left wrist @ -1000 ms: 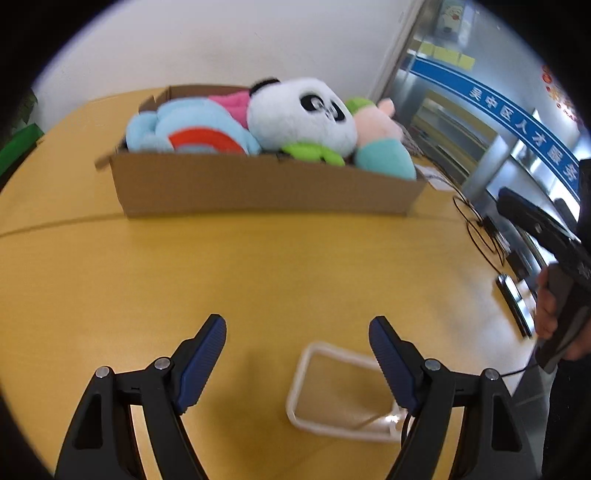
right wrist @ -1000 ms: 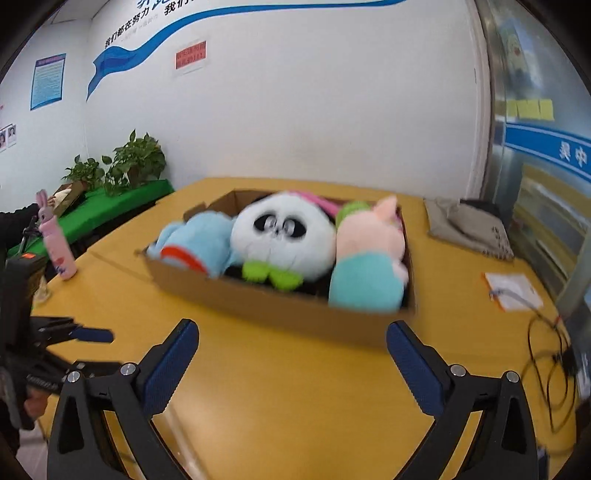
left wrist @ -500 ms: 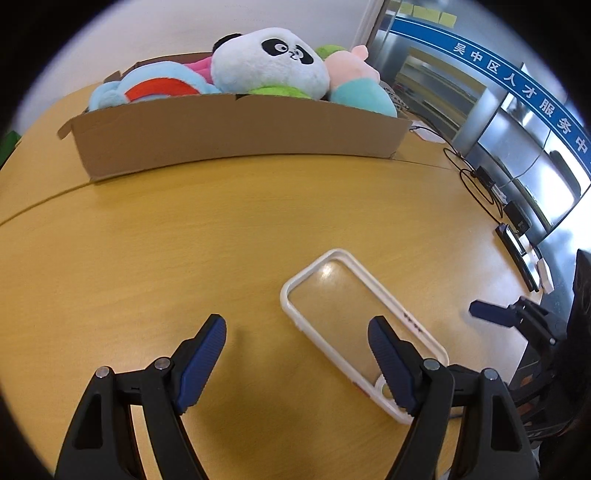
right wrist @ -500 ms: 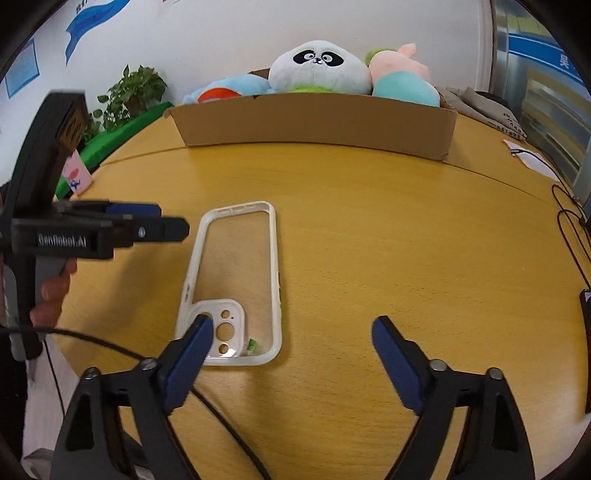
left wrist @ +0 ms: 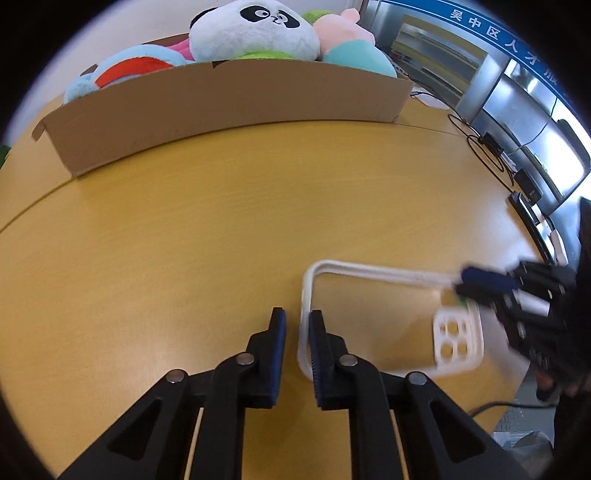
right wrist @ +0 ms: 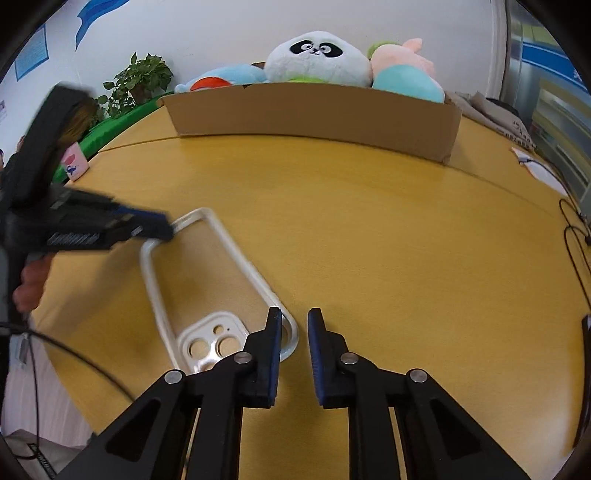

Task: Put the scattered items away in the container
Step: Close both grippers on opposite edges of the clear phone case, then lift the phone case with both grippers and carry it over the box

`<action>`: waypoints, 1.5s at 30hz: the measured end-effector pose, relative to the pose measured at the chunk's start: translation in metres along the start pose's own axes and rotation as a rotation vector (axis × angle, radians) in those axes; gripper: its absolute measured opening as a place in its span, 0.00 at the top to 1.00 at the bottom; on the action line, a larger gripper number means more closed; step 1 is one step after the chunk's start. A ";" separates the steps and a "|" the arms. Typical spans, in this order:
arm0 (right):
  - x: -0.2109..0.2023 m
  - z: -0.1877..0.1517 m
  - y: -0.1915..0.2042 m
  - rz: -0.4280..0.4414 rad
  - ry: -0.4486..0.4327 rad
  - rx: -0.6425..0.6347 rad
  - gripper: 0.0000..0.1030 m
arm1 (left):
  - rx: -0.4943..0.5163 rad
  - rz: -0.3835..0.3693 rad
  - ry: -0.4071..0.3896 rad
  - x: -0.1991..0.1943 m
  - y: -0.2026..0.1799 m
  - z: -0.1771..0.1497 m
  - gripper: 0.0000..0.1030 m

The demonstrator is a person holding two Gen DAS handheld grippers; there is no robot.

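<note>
Two grippers meet on one thing here: a clear, white-rimmed plastic phone case [left wrist: 373, 273] that lies flat near the near edge of the yellow wooden table [left wrist: 184, 221], well apart from the shallow brown cardboard box [left wrist: 229, 103] toward the far edge. The box already holds a white-and-black panda plush [left wrist: 255, 33] and other soft toys in blue, pink and teal, so we judge the case to be the last scattered item in view.

The left gripper [left wrist: 297, 332] has its blue-padded fingers drawn almost together, with the short plain end of the case's rim standing in the narrow gap. The right gripper [right wrist: 295, 332] has its fingers just as close, with the rounded corner by the camera cut-out between them. A sliver of gap shows at each, so we cannot tell whether the pads actually bite the rim or only bracket it.

We take the step in hand to be the grasp of the case from both ends. Next we would need a firm pinch on the thin rim, then a level lift, a carry across the open table, and a release over the box wall onto the plush. The rim is slim and slick, so we expect it could slip or twist if the two ends rise unevenly.
</note>
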State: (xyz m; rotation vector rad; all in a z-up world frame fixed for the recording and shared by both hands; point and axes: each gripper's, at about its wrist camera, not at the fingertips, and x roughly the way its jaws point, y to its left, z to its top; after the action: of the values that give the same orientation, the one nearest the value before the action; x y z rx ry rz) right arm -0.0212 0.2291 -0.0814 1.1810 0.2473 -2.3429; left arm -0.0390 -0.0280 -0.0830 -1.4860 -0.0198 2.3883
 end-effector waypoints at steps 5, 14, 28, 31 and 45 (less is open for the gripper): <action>-0.001 0.019 -0.008 -0.026 -0.021 0.003 0.73 | -0.065 0.022 -0.008 -0.008 -0.004 -0.018 0.92; -0.014 -0.002 0.017 -0.011 -0.022 0.061 0.52 | -0.152 0.035 -0.021 -0.009 -0.005 -0.024 0.93; -0.020 0.010 0.020 -0.023 -0.032 0.098 0.89 | -0.128 0.061 -0.058 -0.029 -0.011 -0.015 0.93; -0.039 0.028 0.021 -0.039 -0.086 0.078 0.89 | -0.115 0.065 -0.111 -0.054 -0.013 -0.001 0.93; -0.121 0.156 0.029 -0.093 -0.342 -0.024 0.89 | -0.041 0.105 -0.377 -0.166 -0.013 0.100 0.93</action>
State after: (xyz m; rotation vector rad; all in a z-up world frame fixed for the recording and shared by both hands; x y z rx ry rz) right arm -0.0555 0.1889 0.1105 0.7529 0.2121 -2.5663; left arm -0.0563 -0.0464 0.1095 -1.0554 -0.0806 2.7335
